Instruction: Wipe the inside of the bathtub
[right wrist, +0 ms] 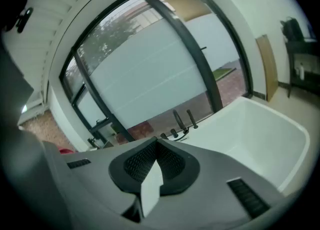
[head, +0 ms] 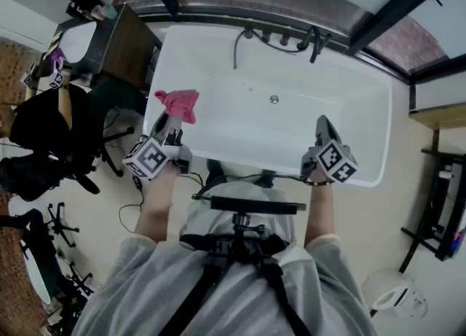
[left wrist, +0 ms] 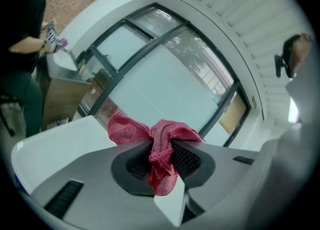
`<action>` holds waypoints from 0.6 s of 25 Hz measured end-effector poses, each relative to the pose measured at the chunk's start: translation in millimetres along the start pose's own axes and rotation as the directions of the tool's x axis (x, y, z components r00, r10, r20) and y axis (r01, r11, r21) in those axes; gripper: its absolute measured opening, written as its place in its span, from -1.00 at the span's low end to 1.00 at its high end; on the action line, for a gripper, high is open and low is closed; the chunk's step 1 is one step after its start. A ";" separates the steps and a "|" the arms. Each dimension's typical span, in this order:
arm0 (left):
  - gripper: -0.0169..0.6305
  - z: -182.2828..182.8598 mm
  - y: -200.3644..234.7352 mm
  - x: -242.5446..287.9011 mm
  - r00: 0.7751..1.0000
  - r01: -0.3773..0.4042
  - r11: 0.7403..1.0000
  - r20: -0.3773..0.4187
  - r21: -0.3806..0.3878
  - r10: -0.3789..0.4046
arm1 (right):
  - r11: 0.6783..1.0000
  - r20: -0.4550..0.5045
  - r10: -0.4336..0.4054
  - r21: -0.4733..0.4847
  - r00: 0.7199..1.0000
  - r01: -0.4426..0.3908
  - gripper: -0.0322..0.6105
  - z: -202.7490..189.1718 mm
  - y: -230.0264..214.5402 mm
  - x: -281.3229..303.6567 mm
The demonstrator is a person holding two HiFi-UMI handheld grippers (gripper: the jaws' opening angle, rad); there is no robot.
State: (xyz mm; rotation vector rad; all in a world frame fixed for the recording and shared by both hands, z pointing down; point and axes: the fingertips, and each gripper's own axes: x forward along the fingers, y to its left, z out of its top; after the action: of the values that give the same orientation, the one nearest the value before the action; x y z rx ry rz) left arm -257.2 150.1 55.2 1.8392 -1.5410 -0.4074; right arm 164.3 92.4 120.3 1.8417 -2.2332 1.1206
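Note:
A white bathtub [head: 364, 108] fills the middle of the head view, with a drain [head: 274, 99] on its floor and dark taps [head: 291, 39] on the far rim. My left gripper [head: 170, 124] hangs over the tub's near left rim, shut on a pink cloth [head: 179, 103]. In the left gripper view the pink cloth [left wrist: 162, 146] bunches between the closed jaws of the left gripper [left wrist: 161, 156]. My right gripper [head: 321, 130] is over the near right rim. Its jaws meet with nothing between them in the right gripper view [right wrist: 156, 161].
A dark cabinet [head: 120, 47] and a black office chair [head: 51, 134] stand left of the tub. Cables [head: 135, 196] lie on the floor by the chair. A black rack [head: 440, 203] stands at the right. Large dark-framed windows [right wrist: 150, 69] rise behind the tub.

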 end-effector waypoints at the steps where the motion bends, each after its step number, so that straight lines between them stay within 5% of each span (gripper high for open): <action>1: -0.67 -3.5 -6.8 3.2 1.000 0.001 0.993 -0.021 0.117 0.001 | 0.997 -0.013 0.001 -0.080 1.000 -0.002 -0.87 0.1 9.9 1.6; 4: -0.67 -13.1 -25.0 10.6 0.997 0.011 0.899 -0.070 0.437 0.021 | 0.961 -0.050 0.011 -0.276 0.999 -0.024 -0.87 -4.7 38.8 8.1; 6: -0.67 -19.5 -33.8 14.0 0.995 0.042 0.841 -0.097 0.540 0.012 | 0.942 -0.073 0.027 -0.333 0.997 -0.050 -0.87 -13.4 56.1 12.7; 10: -0.67 -26.0 -34.5 17.9 0.987 0.107 0.833 -0.156 0.543 -0.026 | 0.944 -0.103 0.068 -0.314 0.992 -0.097 -0.87 -33.7 81.9 21.6; 15: -0.67 -29.6 -19.8 24.1 0.972 0.175 0.793 -0.231 0.584 -0.045 | 0.947 -0.096 0.066 -0.307 0.993 -0.093 -0.87 -53.5 98.8 34.8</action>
State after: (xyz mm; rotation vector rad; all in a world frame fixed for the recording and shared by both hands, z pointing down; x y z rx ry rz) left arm -218.0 137.3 67.4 2.3727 -1.5243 0.2666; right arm 46.9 95.7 126.5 1.5640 -2.2954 0.7812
